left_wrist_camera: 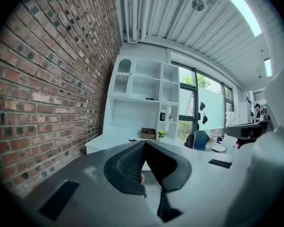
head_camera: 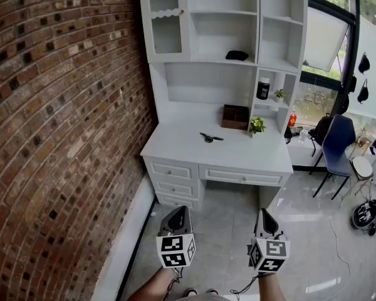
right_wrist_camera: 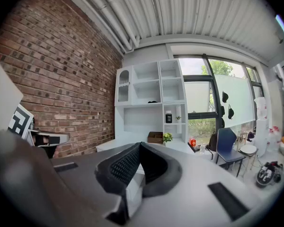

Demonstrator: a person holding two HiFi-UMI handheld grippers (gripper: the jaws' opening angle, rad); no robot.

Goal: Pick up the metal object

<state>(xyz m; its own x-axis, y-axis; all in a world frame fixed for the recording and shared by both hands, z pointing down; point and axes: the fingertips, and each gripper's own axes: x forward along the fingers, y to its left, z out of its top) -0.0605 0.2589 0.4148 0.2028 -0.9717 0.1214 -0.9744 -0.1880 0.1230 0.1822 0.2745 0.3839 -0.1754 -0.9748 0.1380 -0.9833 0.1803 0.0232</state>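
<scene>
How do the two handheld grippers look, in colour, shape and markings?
The left gripper and the right gripper look alike: grey bodies, black textured jaws tapering to a point, and each carries a white cube printed with black square markers.

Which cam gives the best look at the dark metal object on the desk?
Head view: the metal object lies in plain sight on the white desk, seen from above. Left gripper view shows only a tiny dark speck of it. Right gripper view: not discernible; its jaws cover much of the desktop.
</scene>
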